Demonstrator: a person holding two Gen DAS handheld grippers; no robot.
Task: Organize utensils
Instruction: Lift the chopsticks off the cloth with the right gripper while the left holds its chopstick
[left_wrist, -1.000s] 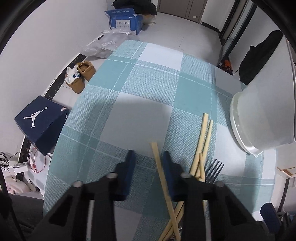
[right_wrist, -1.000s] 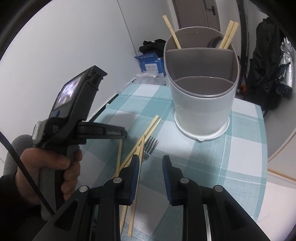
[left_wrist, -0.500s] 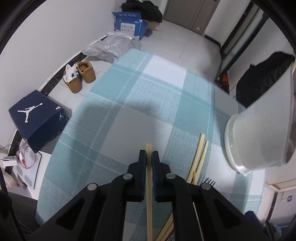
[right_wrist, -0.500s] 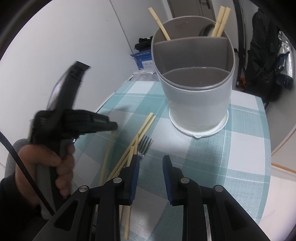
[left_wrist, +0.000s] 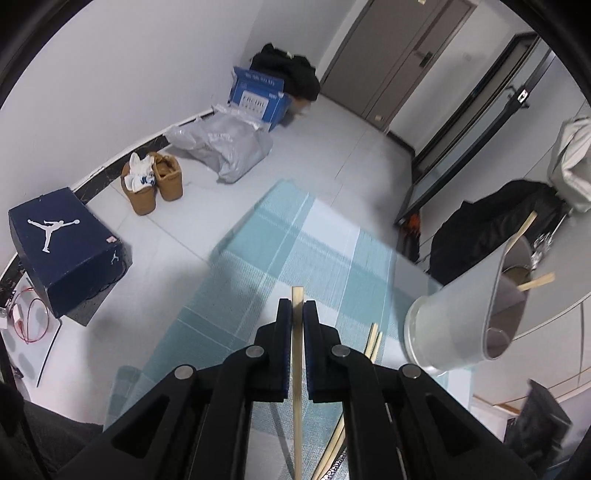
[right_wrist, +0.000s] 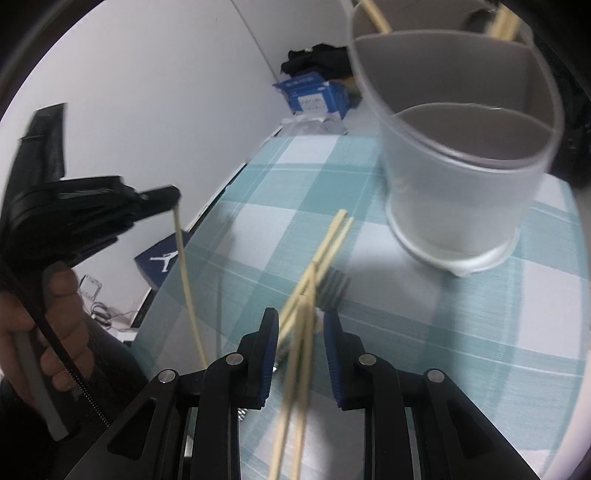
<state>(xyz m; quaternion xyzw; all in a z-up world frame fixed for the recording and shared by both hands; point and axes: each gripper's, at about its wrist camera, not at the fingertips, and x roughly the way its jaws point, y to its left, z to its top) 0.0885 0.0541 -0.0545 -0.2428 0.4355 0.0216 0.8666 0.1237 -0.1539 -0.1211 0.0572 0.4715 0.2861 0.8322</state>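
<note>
The left gripper (left_wrist: 297, 314) is closed on one wooden chopstick (left_wrist: 296, 369). The two blue pads press the stick from both sides, and its tip stands out a little past them. In the right wrist view the same chopstick (right_wrist: 186, 280) hangs down from the left gripper (right_wrist: 173, 195), clear of the table, and a hand (right_wrist: 44, 332) holds the gripper's handle.

The right gripper (right_wrist: 301, 325) is partly open. Its jaws have just closed a little, but the pads do not press on anything. Between them lies a bundle of chopsticks (right_wrist: 317, 266) on the table, and just beside the bundle, on the side toward the holder, is a dark fork (right_wrist: 332, 288) with its tines toward the holder. The picture is blurred here, so it is not clear how many sticks are in the bundle.

The gray utensil holder (right_wrist: 458, 177) stands upright on the checked tablecloth (right_wrist: 461, 332), beyond the bundle and near it. It has inner dividers, and some chopsticks already stand in its far compartments. The near compartment looks empty.

Past the holder, on the floor, there is a blue box (right_wrist: 314, 94). A dark shoe box (left_wrist: 66, 251) and a pair of brown shoes (left_wrist: 155, 182) are on the floor too, well apart from the holder.
</note>
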